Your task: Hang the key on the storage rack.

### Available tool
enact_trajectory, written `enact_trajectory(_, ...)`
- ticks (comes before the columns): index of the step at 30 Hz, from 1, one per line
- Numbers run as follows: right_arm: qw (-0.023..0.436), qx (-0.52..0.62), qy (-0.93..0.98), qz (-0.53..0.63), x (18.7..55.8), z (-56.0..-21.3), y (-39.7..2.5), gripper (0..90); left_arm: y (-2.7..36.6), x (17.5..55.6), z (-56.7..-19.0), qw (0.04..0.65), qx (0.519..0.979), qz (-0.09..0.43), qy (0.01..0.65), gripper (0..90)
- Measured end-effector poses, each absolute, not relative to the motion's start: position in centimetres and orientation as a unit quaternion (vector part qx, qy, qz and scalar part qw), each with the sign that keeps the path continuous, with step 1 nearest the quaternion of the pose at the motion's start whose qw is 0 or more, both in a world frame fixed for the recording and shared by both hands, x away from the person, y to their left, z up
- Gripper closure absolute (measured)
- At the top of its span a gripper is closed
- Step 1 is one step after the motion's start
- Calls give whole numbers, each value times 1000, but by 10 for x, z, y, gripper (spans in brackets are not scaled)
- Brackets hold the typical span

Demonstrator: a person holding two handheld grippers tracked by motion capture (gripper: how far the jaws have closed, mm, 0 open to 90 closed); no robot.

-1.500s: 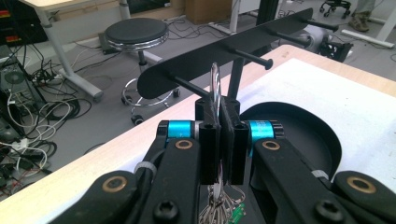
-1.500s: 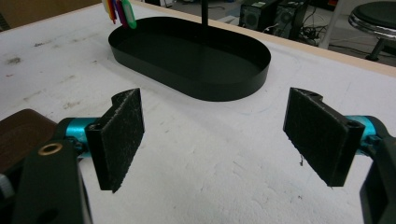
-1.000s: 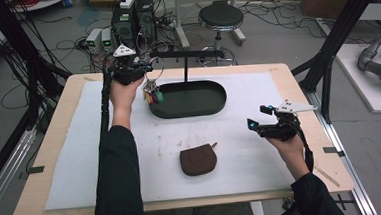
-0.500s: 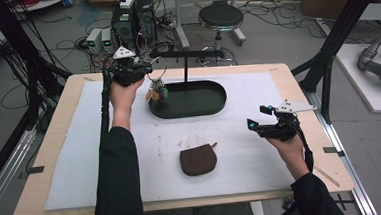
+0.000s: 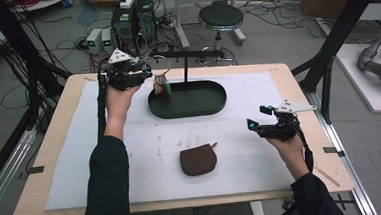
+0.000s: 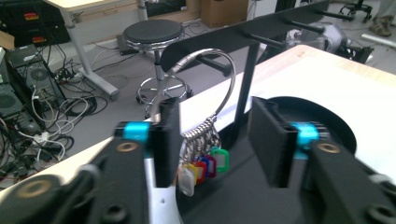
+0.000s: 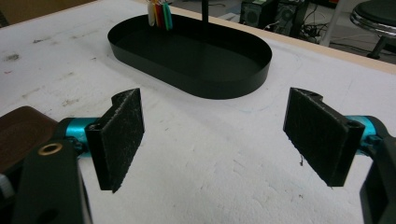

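A metal key ring (image 6: 223, 74) carrying several coloured tags (image 6: 205, 164) hangs at the left end of the black rack's arm (image 6: 261, 28), above the black oval tray (image 5: 189, 112). My left gripper (image 6: 215, 135) is open around the bunch, and the ring passes just behind its left jaw. From above, the left gripper (image 5: 149, 72) sits at the table's far left beside the tags (image 5: 162, 85). My right gripper (image 5: 257, 117) hovers open over the white mat at the right, with nothing between its jaws (image 7: 215, 135). The tags (image 7: 159, 14) stand out at the tray's (image 7: 210, 88) far end.
A brown pouch (image 5: 198, 160) lies on the mat near the front middle, at the left edge in the right gripper view (image 7: 18, 130). The rack's post (image 5: 185, 70) rises from the tray. Behind the table are a stool (image 5: 218, 16) and computer cases (image 5: 133, 16).
The bunch of tags has risen slightly and shifted right toward the rack's arm, along with the left gripper. The right gripper has stayed still.
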State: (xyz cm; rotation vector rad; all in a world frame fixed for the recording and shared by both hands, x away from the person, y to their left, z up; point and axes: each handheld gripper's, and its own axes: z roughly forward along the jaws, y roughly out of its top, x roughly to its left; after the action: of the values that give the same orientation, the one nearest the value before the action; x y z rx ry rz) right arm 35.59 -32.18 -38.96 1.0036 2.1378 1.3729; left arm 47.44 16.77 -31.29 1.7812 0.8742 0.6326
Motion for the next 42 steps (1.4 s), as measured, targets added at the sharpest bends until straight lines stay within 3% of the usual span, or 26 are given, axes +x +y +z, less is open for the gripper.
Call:
enact_trajectory(5,204,360,767,491,356,-390,-322,208,170,448,-314,506,737,291,340,426)
enact_trajectory(11,205,360,769,487,356,-390,-322,208,179,412,-319,527,727,286,334,313)
enact_trajectory(16,206,362,770,484,356,-391,-321,208,183,378,-326,536,727,286,319,271)
enact_trajectory(30,213,367,769,478,356,-394,-324,208,212,315,-363,543,722,282,324,234)
enact_trajectory(42,218,370,769,475,352,-395,-327,208,222,296,-391,533,727,268,340,234)
